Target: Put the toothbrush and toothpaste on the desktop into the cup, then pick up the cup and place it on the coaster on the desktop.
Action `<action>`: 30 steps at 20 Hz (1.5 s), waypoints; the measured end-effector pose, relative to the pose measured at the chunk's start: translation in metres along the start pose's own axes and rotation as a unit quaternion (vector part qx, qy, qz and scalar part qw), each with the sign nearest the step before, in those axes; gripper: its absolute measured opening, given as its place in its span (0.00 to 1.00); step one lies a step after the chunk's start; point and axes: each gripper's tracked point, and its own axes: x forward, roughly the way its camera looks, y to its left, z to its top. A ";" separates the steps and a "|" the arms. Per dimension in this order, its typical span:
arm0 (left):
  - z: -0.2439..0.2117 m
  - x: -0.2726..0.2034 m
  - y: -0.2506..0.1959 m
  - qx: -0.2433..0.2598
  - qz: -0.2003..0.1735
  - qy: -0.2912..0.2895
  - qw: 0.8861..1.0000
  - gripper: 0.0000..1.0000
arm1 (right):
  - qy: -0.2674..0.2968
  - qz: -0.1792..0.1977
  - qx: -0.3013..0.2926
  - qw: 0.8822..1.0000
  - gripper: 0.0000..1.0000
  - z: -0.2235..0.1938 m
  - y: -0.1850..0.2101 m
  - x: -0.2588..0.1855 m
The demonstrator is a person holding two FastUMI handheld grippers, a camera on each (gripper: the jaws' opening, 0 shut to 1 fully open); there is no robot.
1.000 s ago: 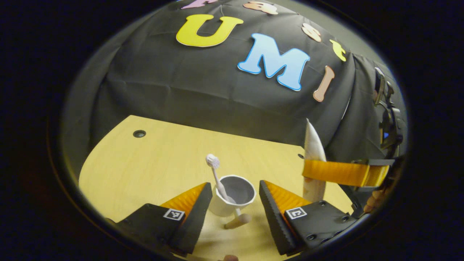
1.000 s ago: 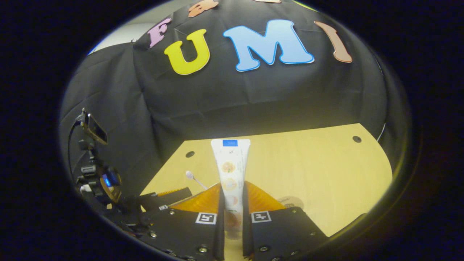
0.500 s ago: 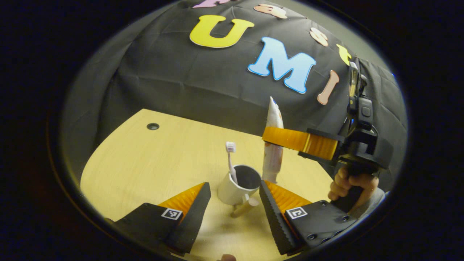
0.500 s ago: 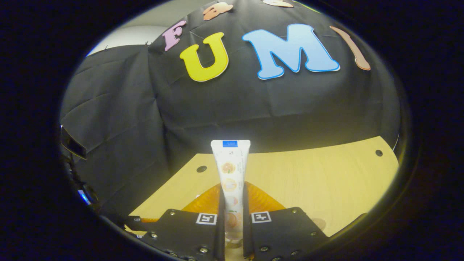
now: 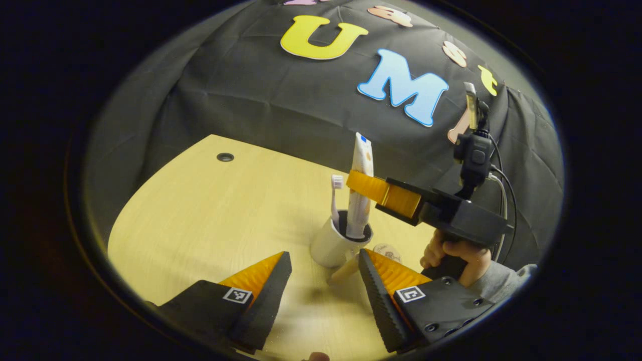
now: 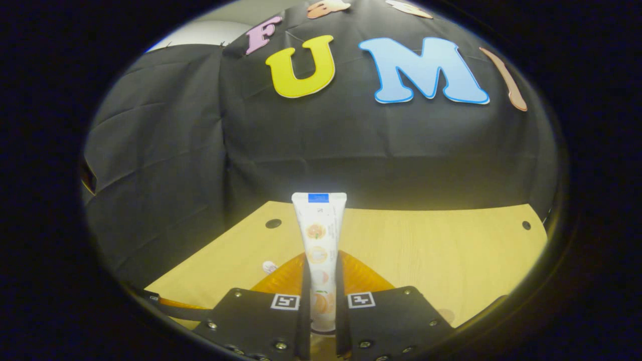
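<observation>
Two grippers: both work over one pale yellow wooden worktop (image 5: 200,215) in a booth hung with black cloth (image 5: 261,100).
Right gripper (image 6: 320,301): its fingers are closed tight on a white toothpaste tube printed with small orange fruit pictures (image 6: 319,235), pressing it from both sides in the right gripper view.
Toothpaste tube: it stands upright, flat crimped end on top; in the left gripper view its lower end sits inside the mouth of the cup, with the right gripper gripping it about midway up.
Cup: a small white round cup with a dark inside (image 5: 337,244) stands on the worktop, just ahead of the left gripper's fingers.
Toothbrush: a white slim toothbrush (image 5: 334,198) stands in the cup, bristle head up, just beside the tube.
Left gripper (image 5: 321,281): its fingers are spread wide apart and hold nothing; the cup lies beyond their tips, not between them.
Wooden peg: a short pale wooden stick (image 5: 343,271) shows at the cup's base on the near side; whether it is a handle I cannot tell.
Coaster: a round pale disc with a faint print (image 5: 387,250) lies flat on the worktop just right of the cup, partly hidden by the left gripper's right finger.
Hand: a person's hand (image 5: 454,255) in a grey sleeve grips the right gripper's handle.
Worktop detail: a dark round hole (image 5: 225,157) sits near the far left edge.
</observation>
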 end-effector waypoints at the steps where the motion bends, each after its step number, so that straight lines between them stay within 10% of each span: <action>1: -0.001 0.000 0.000 0.001 0.000 0.001 1.000 0.89 | 0.002 0.000 -0.003 1.000 0.20 -0.003 -0.001 0.000; 10: -0.003 0.007 -0.003 0.008 -0.008 0.010 1.000 0.89 | 0.039 -0.001 -0.005 0.999 0.35 -0.022 -0.001 -0.007; 17: -0.006 0.012 -0.005 0.011 -0.012 0.018 1.000 0.89 | 0.042 -0.010 0.003 0.999 0.74 -0.019 -0.003 -0.014; 30: -0.016 0.030 -0.037 0.022 -0.016 0.053 0.998 0.93 | -0.033 -0.088 0.016 0.995 0.76 0.047 -0.056 -0.097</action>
